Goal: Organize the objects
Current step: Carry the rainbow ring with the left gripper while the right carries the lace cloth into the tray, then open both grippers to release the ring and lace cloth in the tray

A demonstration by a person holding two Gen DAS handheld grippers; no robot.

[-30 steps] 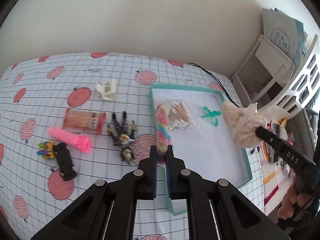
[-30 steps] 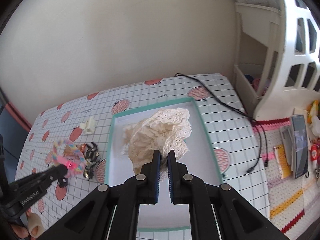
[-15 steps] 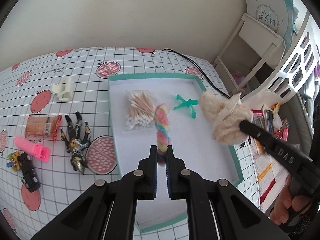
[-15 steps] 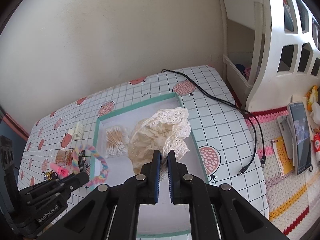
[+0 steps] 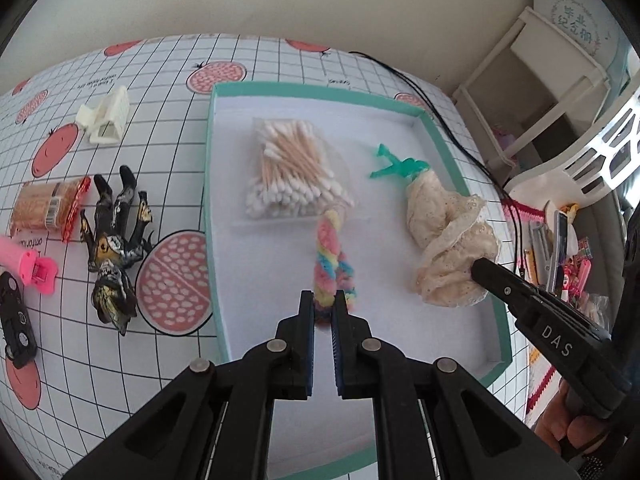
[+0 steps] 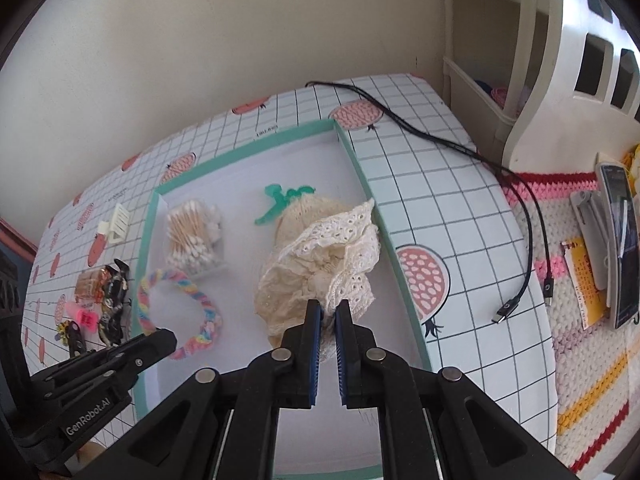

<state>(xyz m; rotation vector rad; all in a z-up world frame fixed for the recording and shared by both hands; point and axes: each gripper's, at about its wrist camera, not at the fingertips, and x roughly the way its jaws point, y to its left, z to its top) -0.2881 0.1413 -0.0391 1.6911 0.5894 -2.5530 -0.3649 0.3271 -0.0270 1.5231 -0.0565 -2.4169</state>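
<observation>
Teal-rimmed white tray (image 5: 434, 128) on gridded table. Right gripper (image 6: 328, 312) clenched on cream lace fabric bundle (image 6: 320, 256), low over tray's right side, possibly touching. Left gripper (image 5: 323, 307) grips pastel braided yarn ring (image 5: 332, 264) mid-tray. Risk: lace snags pads on release, drags green plastic clip (image 5: 396, 166).

The left gripper (image 5: 323, 307) reaches forward and down, its 2 blue-padded jaws clamped on a pastel braided loop (image 5: 332, 264). The right gripper (image 6: 328, 314) angles in from the right side, jaws pinched on a cream lace scrunchie (image 6: 320, 264). The person's fingers (image 5: 568, 424) wrap its handle.
</observation>
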